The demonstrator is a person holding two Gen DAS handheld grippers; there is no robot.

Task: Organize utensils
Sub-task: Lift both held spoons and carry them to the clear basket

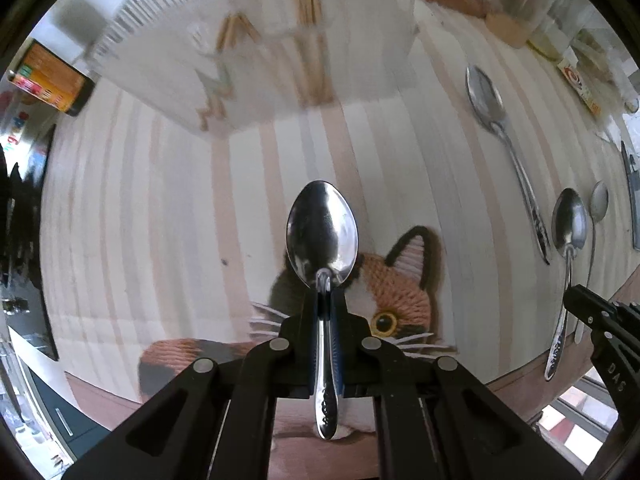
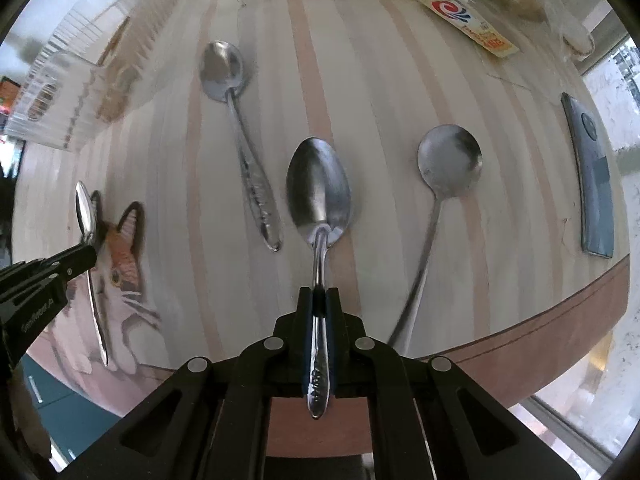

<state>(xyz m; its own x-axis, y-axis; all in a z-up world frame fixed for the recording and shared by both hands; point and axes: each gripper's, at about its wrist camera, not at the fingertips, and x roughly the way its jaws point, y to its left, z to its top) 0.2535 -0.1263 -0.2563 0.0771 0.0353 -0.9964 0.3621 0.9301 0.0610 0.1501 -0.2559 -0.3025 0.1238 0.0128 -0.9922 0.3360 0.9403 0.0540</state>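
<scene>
My left gripper (image 1: 325, 300) is shut on the handle of a steel spoon (image 1: 322, 236), bowl pointing forward above the striped table; it also shows in the right wrist view (image 2: 86, 216). My right gripper (image 2: 319, 300) is shut on the handle of a second steel spoon (image 2: 319, 188), also seen in the left wrist view (image 1: 569, 224). A third spoon with a patterned handle (image 2: 240, 128) lies on the table to its left. A round-bowled spoon (image 2: 448, 160) lies to its right. A clear ribbed utensil box (image 1: 256, 40) with wooden sticks stands ahead of the left gripper.
A cat picture (image 1: 396, 292) is on the tabletop under the left gripper. A dark phone (image 2: 592, 176) lies near the right edge. Jars, a packet (image 2: 472, 24) and food items crowd the far side. The table's brown rim (image 2: 520, 352) curves close in front.
</scene>
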